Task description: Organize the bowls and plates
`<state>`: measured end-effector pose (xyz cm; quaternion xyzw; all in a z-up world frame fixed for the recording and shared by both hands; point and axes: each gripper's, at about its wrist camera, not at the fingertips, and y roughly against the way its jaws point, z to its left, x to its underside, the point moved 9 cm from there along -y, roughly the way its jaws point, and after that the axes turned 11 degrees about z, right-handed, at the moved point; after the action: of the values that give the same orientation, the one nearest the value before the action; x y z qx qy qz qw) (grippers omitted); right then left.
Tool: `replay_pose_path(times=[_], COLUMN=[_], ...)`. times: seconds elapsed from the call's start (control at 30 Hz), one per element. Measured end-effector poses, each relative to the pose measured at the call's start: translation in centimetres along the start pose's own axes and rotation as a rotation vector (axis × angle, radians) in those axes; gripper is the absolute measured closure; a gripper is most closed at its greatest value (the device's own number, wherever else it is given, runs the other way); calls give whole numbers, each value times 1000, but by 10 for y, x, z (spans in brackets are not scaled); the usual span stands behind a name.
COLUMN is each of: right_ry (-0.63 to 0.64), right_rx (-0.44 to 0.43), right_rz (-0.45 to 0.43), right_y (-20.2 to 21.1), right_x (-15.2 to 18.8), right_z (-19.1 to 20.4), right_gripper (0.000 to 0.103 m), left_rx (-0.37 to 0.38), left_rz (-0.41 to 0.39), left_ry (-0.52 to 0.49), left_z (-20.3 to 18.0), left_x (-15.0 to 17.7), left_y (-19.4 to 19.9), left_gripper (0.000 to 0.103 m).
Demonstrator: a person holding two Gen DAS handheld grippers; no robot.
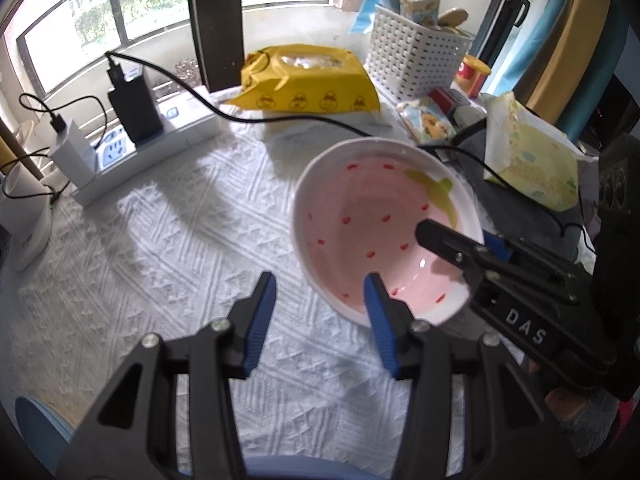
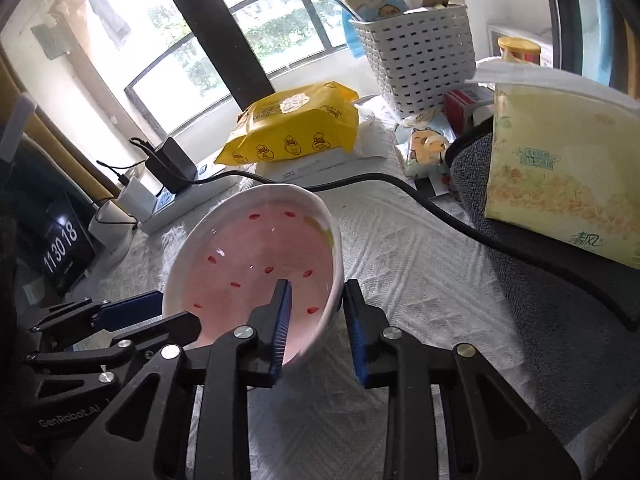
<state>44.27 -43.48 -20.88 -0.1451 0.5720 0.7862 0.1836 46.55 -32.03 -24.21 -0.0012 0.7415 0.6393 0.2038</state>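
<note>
A pink bowl (image 1: 360, 220) (image 2: 248, 248) with red dashes and a white rim sits tilted over the white cloth. My right gripper (image 2: 317, 284) straddles its right rim with one finger inside and one outside, and the pads are shut on the wall. From the left wrist view, the right gripper (image 1: 448, 240) reaches in over the bowl's far-right rim. My left gripper (image 1: 318, 280) (image 2: 178, 312) stands open at the bowl's left rim, one finger over the inside and one outside, pads apart from the wall. A pale blue rounded edge (image 1: 38, 428), perhaps a plate, shows at the bottom.
At the back lie a yellow wipes pack (image 1: 308, 80), a white slotted basket (image 1: 416, 56) and a power strip with chargers (image 1: 152, 144). A black cable (image 1: 280, 118) runs behind the bowl. A tissue pack (image 1: 532, 160) lies on a grey towel at right. A clock (image 2: 64, 252) stands at left.
</note>
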Motion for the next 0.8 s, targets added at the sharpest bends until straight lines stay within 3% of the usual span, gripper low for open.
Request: replay_pose_path(times=[0.13,0.27,0.8], right_ry=[-7,-2,-8], right_rx=[-13,-14,9], right_rz=[2,0,-1], right_y=[1,1,11], right_x=[0,0,2], right_z=[-2,1,4], right_gripper=[78,80,82], left_rx=[10,17,2], left_rz=[3,-24,-76], left_ry=[12,2,-26], left_z=[0,-2,-7], left_x=[-2,-5,-1], left_y=[-3,0,15], left_gripper=[58,67,68])
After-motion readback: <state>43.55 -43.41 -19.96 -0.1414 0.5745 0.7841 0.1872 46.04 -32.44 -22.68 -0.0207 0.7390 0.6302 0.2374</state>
